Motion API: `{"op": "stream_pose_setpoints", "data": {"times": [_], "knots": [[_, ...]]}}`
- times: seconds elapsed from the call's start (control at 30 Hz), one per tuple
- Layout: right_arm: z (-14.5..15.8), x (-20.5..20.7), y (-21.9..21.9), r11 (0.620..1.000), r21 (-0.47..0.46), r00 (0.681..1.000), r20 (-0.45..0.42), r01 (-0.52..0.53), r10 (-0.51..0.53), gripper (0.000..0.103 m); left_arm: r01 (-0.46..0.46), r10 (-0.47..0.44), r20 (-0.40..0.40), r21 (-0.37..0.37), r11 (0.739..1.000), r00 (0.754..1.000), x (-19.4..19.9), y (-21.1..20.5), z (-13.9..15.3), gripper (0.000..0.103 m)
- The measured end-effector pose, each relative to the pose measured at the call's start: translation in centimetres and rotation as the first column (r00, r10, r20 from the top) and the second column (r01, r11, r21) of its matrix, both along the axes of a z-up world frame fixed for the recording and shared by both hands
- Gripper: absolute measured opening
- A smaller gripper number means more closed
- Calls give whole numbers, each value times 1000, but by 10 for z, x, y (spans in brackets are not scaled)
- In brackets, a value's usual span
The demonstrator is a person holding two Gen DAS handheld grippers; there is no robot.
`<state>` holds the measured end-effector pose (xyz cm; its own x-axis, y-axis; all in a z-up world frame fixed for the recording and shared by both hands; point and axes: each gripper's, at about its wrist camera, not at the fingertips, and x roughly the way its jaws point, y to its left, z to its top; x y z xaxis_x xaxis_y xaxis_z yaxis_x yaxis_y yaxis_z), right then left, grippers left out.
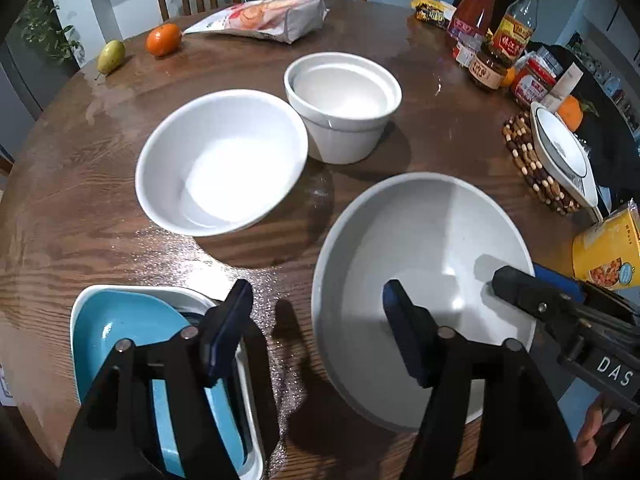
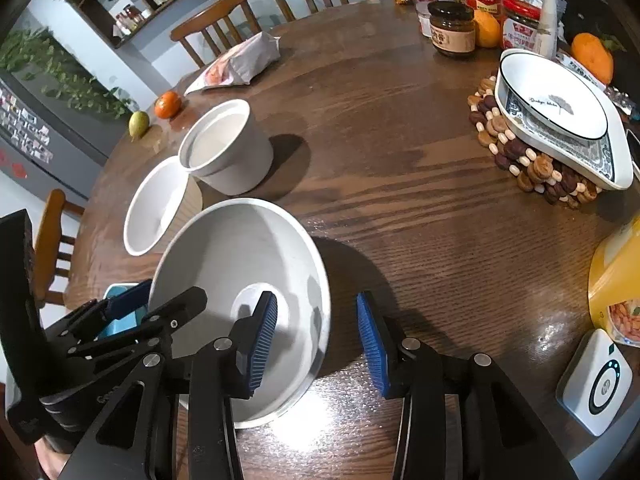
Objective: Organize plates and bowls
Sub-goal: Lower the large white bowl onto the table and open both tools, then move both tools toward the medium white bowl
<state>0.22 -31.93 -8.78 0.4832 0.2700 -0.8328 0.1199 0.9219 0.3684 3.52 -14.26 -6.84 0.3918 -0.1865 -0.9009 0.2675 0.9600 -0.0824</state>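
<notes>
A large grey-white bowl (image 1: 420,240) (image 2: 224,248) sits on the round wooden table (image 1: 100,216). My right gripper (image 2: 317,336) is open, its jaws straddling the bowl's near right rim; it shows in the left wrist view (image 1: 520,288). My left gripper (image 1: 316,312) is open, over the gap between that bowl and a blue dish nested in a white square dish (image 1: 120,320). A medium white bowl (image 1: 220,160) (image 2: 154,204) and a straight-sided white pot (image 1: 344,104) (image 2: 228,148) stand behind. Stacked patterned dishes (image 2: 560,120) (image 1: 560,152) rest on a beaded trivet (image 2: 520,160).
Sauce bottles and jars (image 1: 492,36) stand at the back right. A snack bag (image 1: 264,18), a tangerine (image 1: 162,39) and a pear (image 1: 110,56) lie at the back left. A yellow carton (image 2: 616,280) and a white device (image 2: 596,384) are at the right edge. Chairs stand behind the table.
</notes>
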Motion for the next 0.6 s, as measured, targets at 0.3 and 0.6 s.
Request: {"op": "stream_pose_setpoints", "data": {"times": [0.3, 0.6], "knots": [[18, -5, 8, 1000, -27, 999, 37, -17, 18, 55, -13, 14, 36, -12, 1000, 999, -6, 11, 17, 83], [34, -17, 24, 998, -10, 996, 64, -66, 67, 66, -32, 33, 75, -13, 999, 997, -18, 27, 32, 91]]}}
